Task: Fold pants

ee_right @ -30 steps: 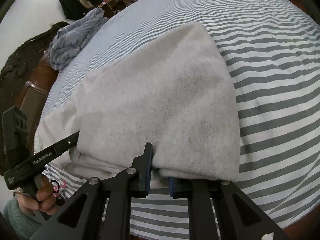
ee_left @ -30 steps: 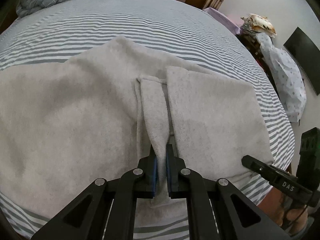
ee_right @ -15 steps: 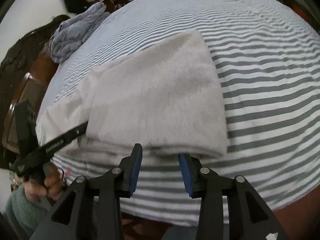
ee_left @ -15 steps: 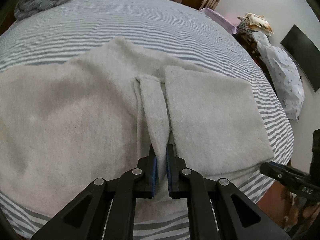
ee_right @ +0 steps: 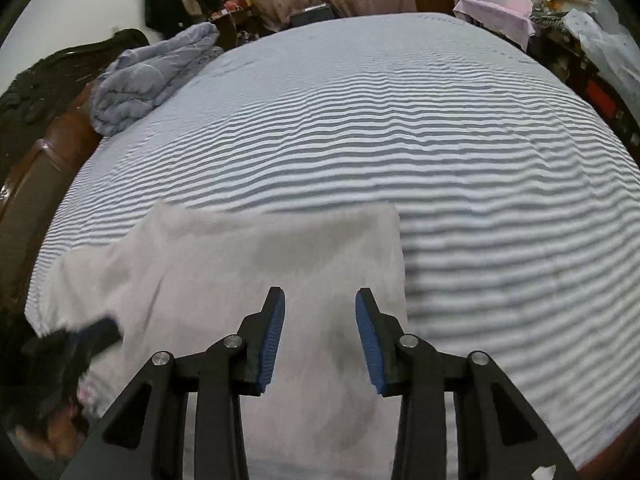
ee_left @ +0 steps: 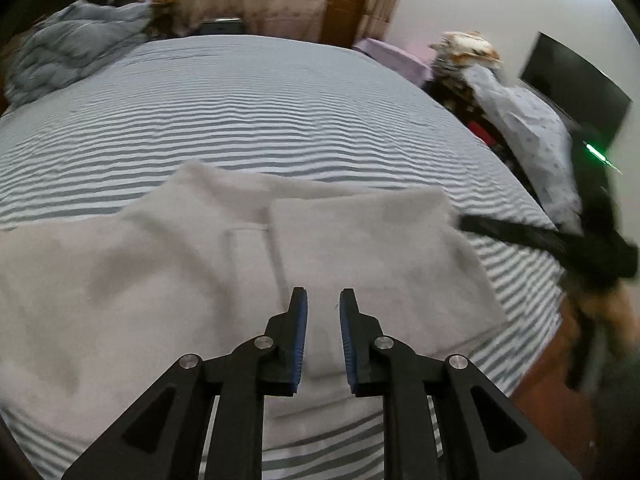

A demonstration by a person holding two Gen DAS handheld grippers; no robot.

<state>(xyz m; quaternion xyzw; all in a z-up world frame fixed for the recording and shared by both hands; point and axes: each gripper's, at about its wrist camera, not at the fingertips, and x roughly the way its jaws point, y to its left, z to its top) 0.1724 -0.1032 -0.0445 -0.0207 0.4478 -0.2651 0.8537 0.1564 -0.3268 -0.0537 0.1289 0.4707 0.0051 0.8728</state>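
Now: pants (ee_left: 248,280) pale grey, lying partly folded on the near part of the striped bed (ee_left: 256,112) | left tongs (ee_left: 323,300) opening, pads clear of cloth, nothing between | right tongs (ee_right: 320,300) parted, empty, above the folded right end | blurred right tongs seemingly beside that edge | quilt (ee_right: 148,76) far left.

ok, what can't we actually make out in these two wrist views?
- Left wrist view: the right claw at the edge of the light grey fleece pants, motion-blurred; jaw state unreadable.
- Right wrist view: the left claw, blurred dark smear.
- Right wrist view: pants' near edge hidden behind claw arms.
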